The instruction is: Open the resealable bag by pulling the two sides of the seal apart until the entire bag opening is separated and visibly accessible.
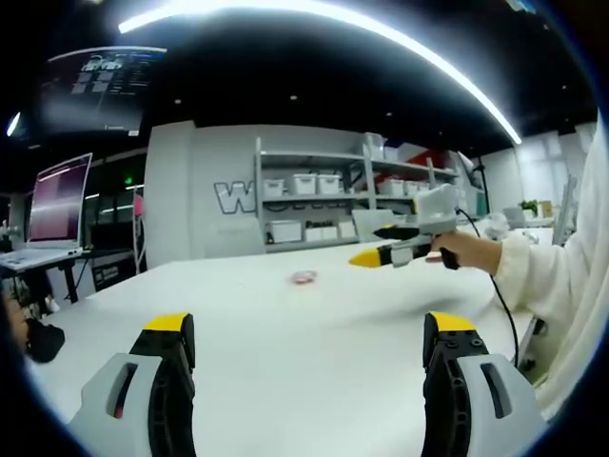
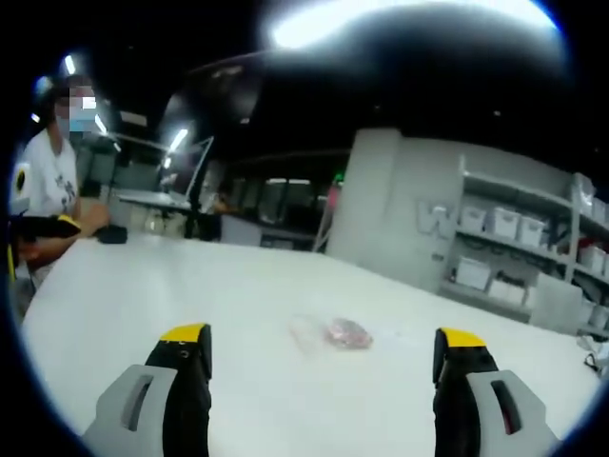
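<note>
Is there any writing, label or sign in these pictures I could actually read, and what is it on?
"W": a large pale letter on the grey wall behind the shelf unit; the letters after it are hidden by the shelves.
Monitor at the left of the left gripper view: pink screen, text too blurred to read.
Overhead screen: content too small to read.
Resealable bag on the white table: no legible print.
</note>
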